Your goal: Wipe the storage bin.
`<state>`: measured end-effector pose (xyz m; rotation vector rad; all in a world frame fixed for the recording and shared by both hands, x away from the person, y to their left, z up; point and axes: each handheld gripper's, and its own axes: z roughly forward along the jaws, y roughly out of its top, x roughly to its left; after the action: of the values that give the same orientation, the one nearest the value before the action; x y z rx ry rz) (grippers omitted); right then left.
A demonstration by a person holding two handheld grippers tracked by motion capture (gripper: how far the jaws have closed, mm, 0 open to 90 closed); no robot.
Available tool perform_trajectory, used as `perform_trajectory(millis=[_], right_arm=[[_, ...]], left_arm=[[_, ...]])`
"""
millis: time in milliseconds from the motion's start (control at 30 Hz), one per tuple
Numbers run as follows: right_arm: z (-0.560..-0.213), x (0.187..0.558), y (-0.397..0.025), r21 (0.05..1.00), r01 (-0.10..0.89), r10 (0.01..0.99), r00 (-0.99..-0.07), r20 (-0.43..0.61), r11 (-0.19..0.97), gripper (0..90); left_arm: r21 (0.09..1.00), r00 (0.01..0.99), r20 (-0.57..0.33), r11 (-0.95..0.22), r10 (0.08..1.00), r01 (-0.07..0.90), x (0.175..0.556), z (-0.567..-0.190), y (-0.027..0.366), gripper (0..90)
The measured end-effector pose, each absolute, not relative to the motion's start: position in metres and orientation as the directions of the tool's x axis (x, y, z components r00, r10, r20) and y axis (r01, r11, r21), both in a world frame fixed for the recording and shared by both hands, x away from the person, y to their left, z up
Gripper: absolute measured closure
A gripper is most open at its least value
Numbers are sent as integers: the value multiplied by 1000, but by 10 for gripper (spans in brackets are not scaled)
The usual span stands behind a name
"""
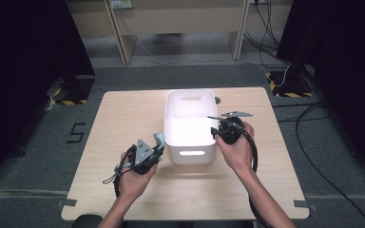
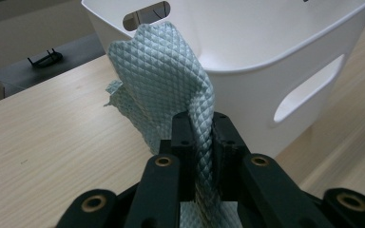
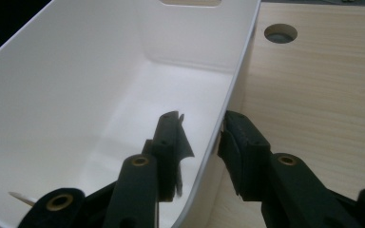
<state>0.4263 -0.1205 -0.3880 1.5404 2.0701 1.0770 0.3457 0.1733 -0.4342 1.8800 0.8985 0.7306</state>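
High view: left claw (image 1: pixel 158 142) clamped on pale cloth (image 2: pixel 171 80) just left of white bin (image 1: pixel 190 154); right claw (image 1: pixel 218 129) straddles bin's right wall, jaws parted, both wrists low over tabletop (image 1: pixel 123 118).

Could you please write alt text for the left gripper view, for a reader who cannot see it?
The left hand-held gripper is shut on a pale blue-green quilted cloth, which rises in front of a white plastic bin with handle cut-outs, standing on a light wooden table.
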Motion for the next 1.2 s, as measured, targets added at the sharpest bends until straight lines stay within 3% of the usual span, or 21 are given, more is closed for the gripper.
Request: perform_trajectory(millis=[433,1200], right_arm=[[-390,420,-123,753,645,916,-370,154,134,697],[-391,419,-121,753,641,912,-384,145,150,717]], left_arm=[[910,621,164,-361,766,205,324,-432,160,817],[880,642,148,-396,752,261,335,-447,150,817]])
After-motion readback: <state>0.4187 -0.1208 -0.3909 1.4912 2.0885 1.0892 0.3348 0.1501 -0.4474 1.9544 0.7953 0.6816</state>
